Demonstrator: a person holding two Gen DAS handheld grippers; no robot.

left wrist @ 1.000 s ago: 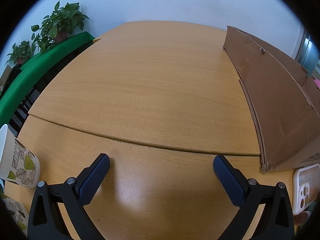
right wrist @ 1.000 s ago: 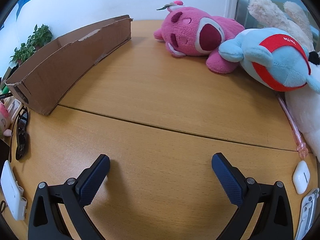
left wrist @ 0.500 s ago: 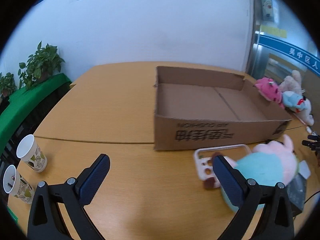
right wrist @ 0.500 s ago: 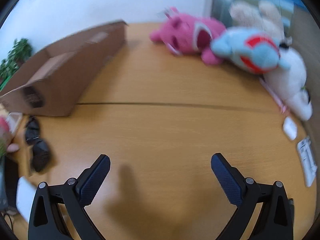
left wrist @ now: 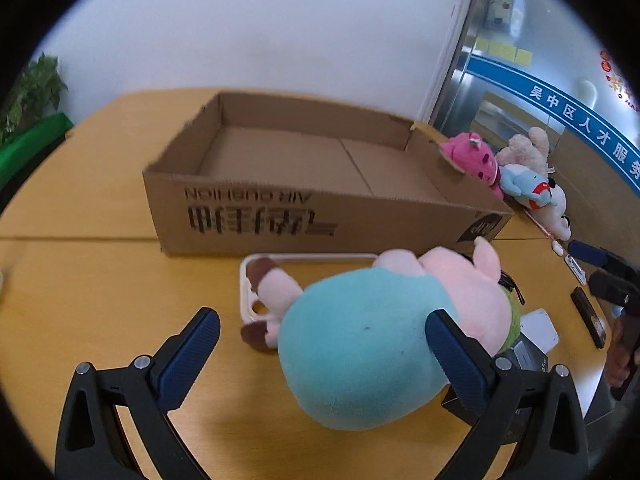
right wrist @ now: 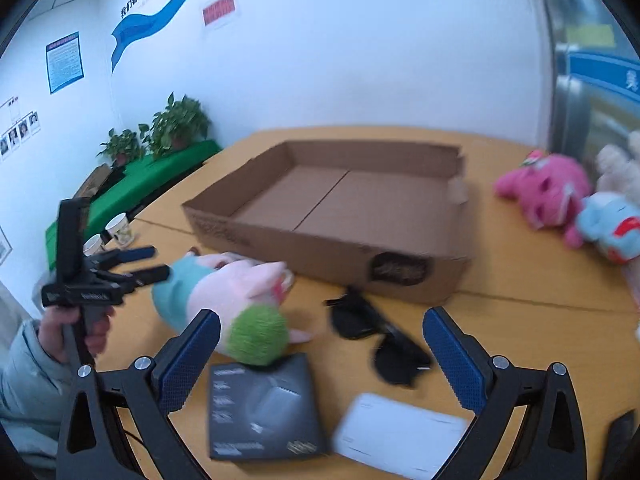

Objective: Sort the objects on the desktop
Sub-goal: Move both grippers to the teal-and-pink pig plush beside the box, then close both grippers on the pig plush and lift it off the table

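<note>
The left tool [left wrist: 320, 354] hangs wide open just above the near end of a plush pig [left wrist: 372, 332] in a teal dress, which lies on its side on the table [left wrist: 100, 280] just in front of the cardboard box [left wrist: 320, 184]. The pig partly covers a white phone case [left wrist: 256, 280]. The right tool [right wrist: 320, 356] is also wide open and holds nothing; below it lie black sunglasses [right wrist: 376, 336], a dark flat box [right wrist: 260, 408] and a white flat object [right wrist: 400, 436], too blurred to name. The cardboard box looks empty in both views.

Judging from this, the sorting has barely begun, and the step in hand is lining up the left tool on the plush pig. The body is rounder than the gap looks comfortable for, so the next move calls for lowering the tool until its fingers straddle the soft belly, closing enough to squash the stuffing, then lifting clear of the phone case and carrying the toy over the near wall of the box. More plush toys [right wrist: 560, 200] wait at the far right. The right tool seems best placed for the sunglasses.
</note>
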